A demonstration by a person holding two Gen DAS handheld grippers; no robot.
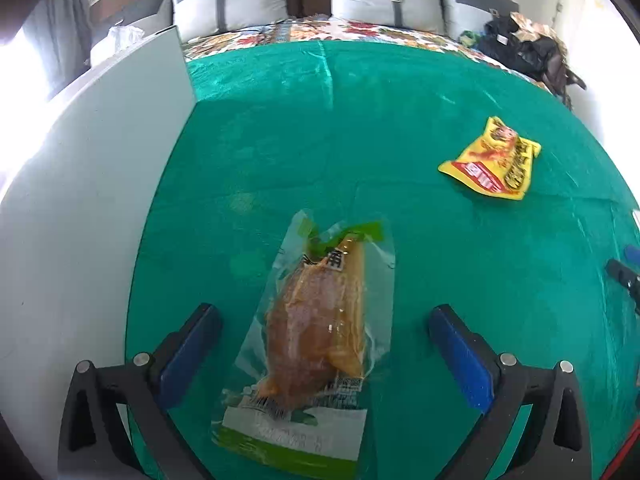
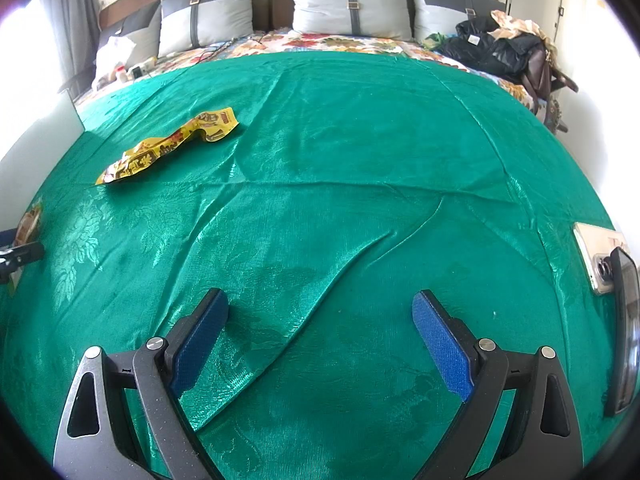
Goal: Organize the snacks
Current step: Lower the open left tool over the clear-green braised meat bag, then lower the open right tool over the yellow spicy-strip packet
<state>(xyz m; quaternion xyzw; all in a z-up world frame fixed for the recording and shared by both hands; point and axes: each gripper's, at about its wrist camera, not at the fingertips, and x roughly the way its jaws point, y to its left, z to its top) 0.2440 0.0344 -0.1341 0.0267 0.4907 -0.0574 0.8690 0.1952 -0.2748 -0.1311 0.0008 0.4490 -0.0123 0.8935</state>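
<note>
A clear snack pack with an orange-brown piece and green label (image 1: 316,332) lies flat on the green cloth (image 1: 360,128). My left gripper (image 1: 324,316) is open, its blue pads on either side of the pack, not touching it. A yellow snack bag (image 1: 494,160) lies to the far right; it also shows in the right wrist view (image 2: 168,146) at the far left. My right gripper (image 2: 320,312) is open and empty over bare wrinkled green cloth (image 2: 360,160). The clear pack's edge (image 2: 30,222) shows at the left border.
A tall white box wall (image 1: 100,184) stands along the left. A phone (image 2: 596,256) and a dark flat object (image 2: 626,332) lie at the right edge. Pillows (image 2: 348,4), a floral sheet and a dark clothes pile (image 2: 500,48) lie at the back.
</note>
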